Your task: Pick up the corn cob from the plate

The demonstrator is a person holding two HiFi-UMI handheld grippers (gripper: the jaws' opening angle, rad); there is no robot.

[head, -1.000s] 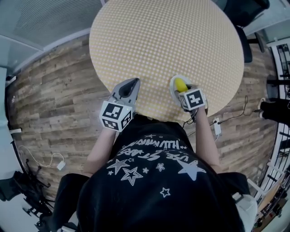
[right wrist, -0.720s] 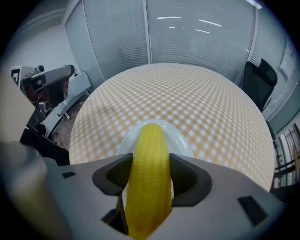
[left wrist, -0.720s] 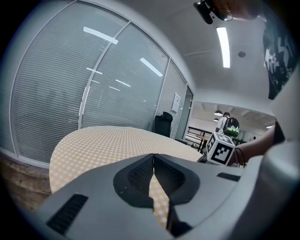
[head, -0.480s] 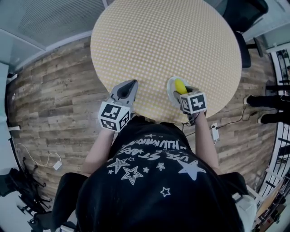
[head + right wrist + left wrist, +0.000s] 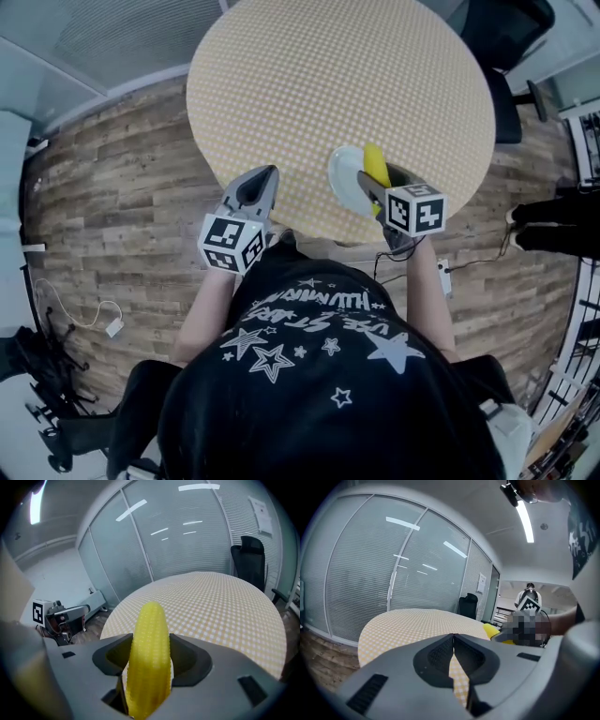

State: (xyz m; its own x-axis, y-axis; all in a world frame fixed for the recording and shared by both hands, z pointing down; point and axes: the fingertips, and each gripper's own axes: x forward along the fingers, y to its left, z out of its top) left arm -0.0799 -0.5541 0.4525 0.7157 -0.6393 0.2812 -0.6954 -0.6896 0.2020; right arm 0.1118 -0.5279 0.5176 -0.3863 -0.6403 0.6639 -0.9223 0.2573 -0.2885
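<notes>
Since the earlier moment, the right gripper (image 5: 379,182) had moved rightward, gripping the corn cob (image 5: 375,161), seemingly lifted above the plate (image 5: 341,180). The left gripper (image 5: 264,176) hung closed and empty near the table (image 5: 328,75) edge.

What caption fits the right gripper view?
Right tongs shut on the corn cob, tip pointing over the checked table.

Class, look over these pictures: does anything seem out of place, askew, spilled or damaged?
Nothing stands out. The corn cob sits straight between the right tongs, which are shut on it over the white plate near the edge of the table. The left tongs are shut and empty. Nothing is spilled.
</notes>
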